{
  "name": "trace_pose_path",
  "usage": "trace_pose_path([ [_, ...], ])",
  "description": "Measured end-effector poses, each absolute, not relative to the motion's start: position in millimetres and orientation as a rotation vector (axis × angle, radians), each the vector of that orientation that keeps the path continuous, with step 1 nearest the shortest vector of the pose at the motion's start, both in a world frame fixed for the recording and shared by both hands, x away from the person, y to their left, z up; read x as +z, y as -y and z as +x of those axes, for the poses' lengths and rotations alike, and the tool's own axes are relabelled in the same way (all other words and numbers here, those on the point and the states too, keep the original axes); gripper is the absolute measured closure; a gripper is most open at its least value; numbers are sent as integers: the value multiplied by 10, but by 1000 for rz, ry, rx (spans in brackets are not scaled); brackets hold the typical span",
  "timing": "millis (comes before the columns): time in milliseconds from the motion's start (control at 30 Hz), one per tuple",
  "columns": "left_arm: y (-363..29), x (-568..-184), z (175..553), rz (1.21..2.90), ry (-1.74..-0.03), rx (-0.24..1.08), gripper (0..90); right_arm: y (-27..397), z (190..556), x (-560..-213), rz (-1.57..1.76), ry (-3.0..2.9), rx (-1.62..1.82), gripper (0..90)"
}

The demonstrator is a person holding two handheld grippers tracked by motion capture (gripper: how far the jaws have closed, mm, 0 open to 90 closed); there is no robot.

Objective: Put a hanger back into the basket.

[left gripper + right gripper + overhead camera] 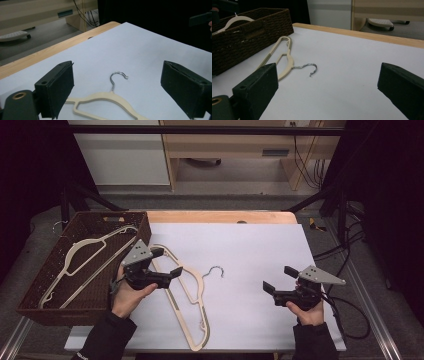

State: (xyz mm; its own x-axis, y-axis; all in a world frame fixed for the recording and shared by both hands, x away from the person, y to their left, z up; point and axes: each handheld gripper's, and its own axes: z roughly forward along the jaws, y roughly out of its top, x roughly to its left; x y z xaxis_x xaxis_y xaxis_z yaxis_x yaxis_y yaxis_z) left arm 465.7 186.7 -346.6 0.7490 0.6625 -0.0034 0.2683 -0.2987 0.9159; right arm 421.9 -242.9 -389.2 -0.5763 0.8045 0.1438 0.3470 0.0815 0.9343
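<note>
Left hand-held gripper [165, 262] jaws apart, empty, over cream hanger [187, 310] beside basket [30, 307]; right hand-held gripper [280, 279] jaws apart over bare worktop [260, 245].

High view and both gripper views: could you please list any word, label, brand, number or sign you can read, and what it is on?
None can be read: no text shows on the hanger, the wicker basket or the white sheet.
The dark plate on the wooden cabinet is too blurred to read.
</note>
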Motion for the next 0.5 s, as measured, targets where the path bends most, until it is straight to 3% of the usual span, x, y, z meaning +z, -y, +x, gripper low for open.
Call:
trace_pose_path([
  [500,-1492,-3792,5061,2004,-723,398,155,2380,4225,-3909,1113,-1981,1501,39],
])
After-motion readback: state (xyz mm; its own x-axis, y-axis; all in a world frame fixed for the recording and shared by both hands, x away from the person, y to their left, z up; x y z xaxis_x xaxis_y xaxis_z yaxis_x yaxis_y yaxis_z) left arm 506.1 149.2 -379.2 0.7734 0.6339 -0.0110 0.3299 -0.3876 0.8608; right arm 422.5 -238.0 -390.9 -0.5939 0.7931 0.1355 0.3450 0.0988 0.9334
